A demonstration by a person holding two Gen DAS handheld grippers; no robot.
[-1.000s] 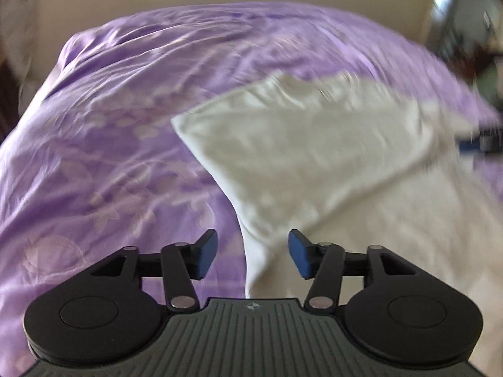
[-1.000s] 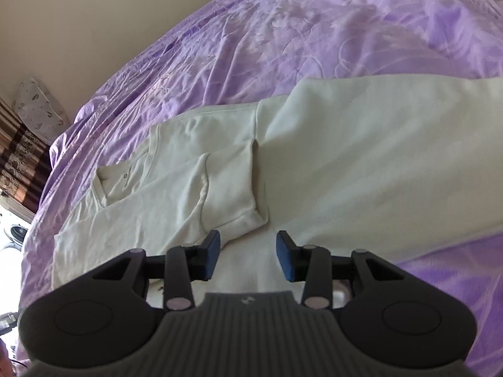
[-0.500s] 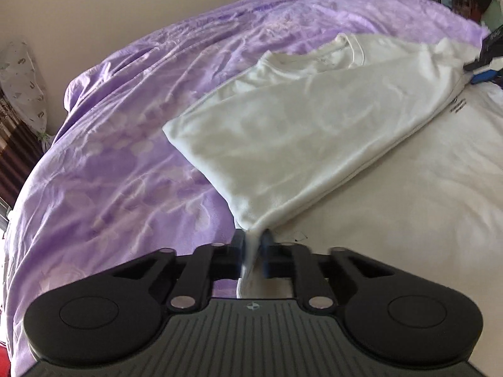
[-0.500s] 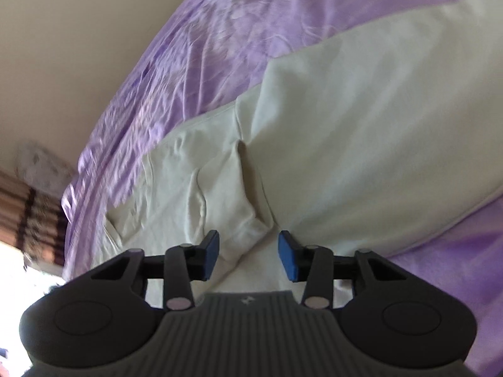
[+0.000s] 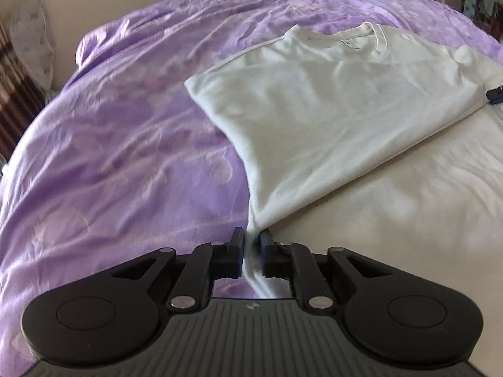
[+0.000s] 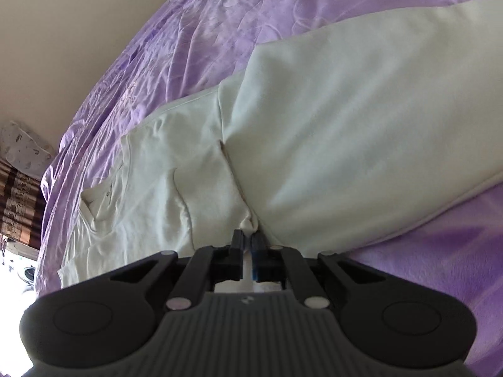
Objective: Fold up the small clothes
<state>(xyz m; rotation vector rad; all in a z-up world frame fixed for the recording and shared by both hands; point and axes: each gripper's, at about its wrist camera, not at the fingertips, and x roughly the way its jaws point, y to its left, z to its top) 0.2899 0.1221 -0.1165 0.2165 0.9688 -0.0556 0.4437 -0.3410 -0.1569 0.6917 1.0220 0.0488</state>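
Observation:
A cream-white T-shirt (image 5: 330,110) lies partly folded on a purple bedspread (image 5: 125,157). Its collar (image 5: 374,44) points to the far right in the left wrist view. My left gripper (image 5: 251,245) is shut on the shirt's near bottom corner, and the cloth rises taut from it. In the right wrist view the shirt (image 6: 345,132) fills the middle, with the collar (image 6: 100,194) at the left. My right gripper (image 6: 247,245) is shut on the bunched sleeve end (image 6: 248,223). A tip of the right gripper (image 5: 495,94) shows at the shirt's right edge in the left wrist view.
The purple bedspread (image 6: 220,31) spreads all around the shirt. A beige wall (image 6: 78,31) stands behind the bed. A patterned pillow (image 5: 34,47) and a brown striped curtain (image 6: 19,207) are at the left edge.
Both grippers were open a second ago. The left one shut on the shirt's corner first, then the right one shut on the sleeve end. The left gripper has pulled the cloth taut.

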